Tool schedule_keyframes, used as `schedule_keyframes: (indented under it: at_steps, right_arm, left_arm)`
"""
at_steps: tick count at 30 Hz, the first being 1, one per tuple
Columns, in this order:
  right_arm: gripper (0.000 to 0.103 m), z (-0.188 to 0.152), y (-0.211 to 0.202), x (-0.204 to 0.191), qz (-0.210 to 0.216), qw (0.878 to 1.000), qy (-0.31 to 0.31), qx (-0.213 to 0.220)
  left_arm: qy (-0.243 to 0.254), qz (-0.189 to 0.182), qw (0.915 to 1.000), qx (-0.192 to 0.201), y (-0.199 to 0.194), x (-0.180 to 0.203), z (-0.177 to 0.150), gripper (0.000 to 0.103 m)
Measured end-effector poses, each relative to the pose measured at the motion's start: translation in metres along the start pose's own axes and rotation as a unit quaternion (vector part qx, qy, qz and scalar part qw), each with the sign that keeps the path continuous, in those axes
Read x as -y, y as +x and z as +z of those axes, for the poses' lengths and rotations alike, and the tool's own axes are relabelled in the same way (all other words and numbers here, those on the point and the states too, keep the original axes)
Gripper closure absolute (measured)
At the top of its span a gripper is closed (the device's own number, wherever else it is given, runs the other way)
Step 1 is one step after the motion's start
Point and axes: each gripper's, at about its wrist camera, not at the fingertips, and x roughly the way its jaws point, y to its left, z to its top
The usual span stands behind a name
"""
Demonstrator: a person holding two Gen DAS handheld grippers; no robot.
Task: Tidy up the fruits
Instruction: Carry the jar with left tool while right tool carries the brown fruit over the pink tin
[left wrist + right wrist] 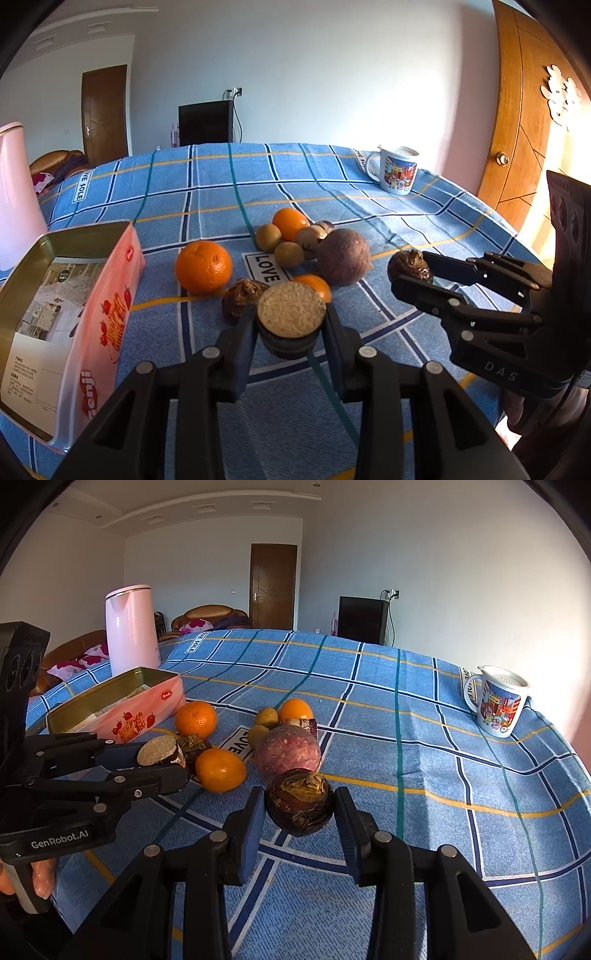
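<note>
In our left wrist view, the left gripper [291, 325] pinches a dark round fruit with a pale cut top [291, 311]; the open pink tin box [110, 280] lies at nine o'clock. In our right wrist view, the right gripper [300, 808] clamps a dark brown wrinkled fruit [299, 802], the fruit pile at twelve o'clock.

Two wrist fisheye views, low over the table, close on the fruit pile [295, 243].

Left wrist: looking along own fingers across the pile toward the mug [395, 168], tin [92, 295] at left of the pile. Right wrist: from right of the pile, facing the kettle [131, 627] and tin [122, 701]. Shared: pile [273, 738], tin, mug [498, 705], each opposite gripper.
</note>
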Motion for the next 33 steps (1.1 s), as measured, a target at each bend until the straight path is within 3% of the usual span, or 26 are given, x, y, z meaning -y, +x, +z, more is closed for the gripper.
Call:
schedule_keyframes:
  at_steps: [12, 33]
  right_arm:
    - [0.063, -0.004, -0.016, -0.005, 0.003, 0.998, -0.013, 0.053]
    - [0.063, -0.013, -0.042, -0.006, 0.009, 0.990, -0.019, 0.137]
  left_arm:
    - [0.010, 0.023, 0.9984, 0.051, -0.011, 0.003, 0.000, 0.067]
    - [0.030, 0.052, 0.9930, 0.102, -0.027, 0.008, -0.003, 0.067]
